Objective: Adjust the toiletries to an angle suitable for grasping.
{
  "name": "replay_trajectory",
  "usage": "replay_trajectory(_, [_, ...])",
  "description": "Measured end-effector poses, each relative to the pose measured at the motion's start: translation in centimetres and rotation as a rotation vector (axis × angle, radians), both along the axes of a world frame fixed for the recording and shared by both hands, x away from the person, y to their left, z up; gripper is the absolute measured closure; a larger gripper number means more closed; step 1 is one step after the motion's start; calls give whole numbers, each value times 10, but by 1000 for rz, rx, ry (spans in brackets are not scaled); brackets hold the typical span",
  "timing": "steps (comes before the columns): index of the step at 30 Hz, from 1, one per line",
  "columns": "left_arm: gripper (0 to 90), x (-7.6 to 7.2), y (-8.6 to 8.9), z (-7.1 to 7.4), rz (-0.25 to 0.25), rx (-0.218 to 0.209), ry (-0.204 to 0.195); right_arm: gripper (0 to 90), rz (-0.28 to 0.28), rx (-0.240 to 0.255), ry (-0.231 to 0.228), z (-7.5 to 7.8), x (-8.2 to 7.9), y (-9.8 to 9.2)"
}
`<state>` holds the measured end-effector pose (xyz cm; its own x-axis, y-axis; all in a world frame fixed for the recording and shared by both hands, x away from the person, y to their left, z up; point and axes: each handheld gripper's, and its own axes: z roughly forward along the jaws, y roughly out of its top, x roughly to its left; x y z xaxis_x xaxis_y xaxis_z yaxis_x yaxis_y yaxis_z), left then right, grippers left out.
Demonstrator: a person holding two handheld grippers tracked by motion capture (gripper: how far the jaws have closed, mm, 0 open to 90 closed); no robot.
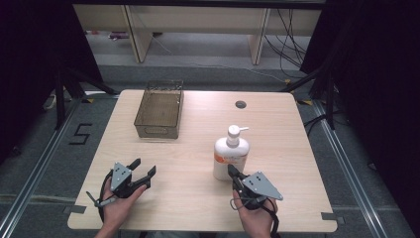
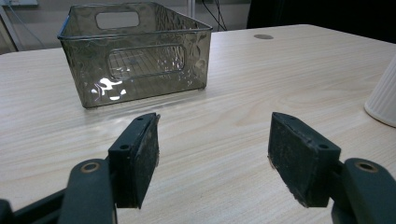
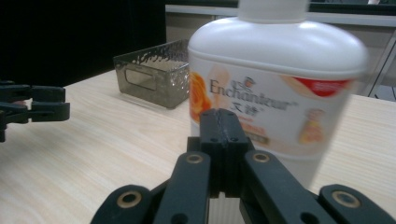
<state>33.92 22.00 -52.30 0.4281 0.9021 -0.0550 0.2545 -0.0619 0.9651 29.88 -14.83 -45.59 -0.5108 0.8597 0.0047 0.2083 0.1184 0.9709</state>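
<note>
A white plastic pump bottle with an orange label (image 1: 231, 157) stands upright on the light wooden table (image 1: 277, 129), right of the middle. The right gripper (image 1: 232, 171) is just in front of the bottle, its two black jaws pressed together with nothing between them; whether the tips touch the bottle I cannot tell. The left gripper (image 1: 143, 168) rests well apart at the left, its jaws wide open and empty, pointing toward a smoky transparent plastic basket with handle cut-outs (image 1: 159, 109), which is empty. Between this basket and the left gripper is bare wood. A small dark round cable hole (image 1: 240, 104) lies behind the bottle.
</note>
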Motion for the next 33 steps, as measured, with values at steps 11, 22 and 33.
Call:
replay_trajectory(11, [330,-1,0,1,0,4,7,900,-21,-5,11,-5,17,17])
replay_trajectory(22, [329,-1,0,1,-4,1,6,900,-55,-8,9,-5,28,28])
replay_trajectory(33, [329,-1,0,1,-5,3,8,900,-72,-37,-8,-6,33,31])
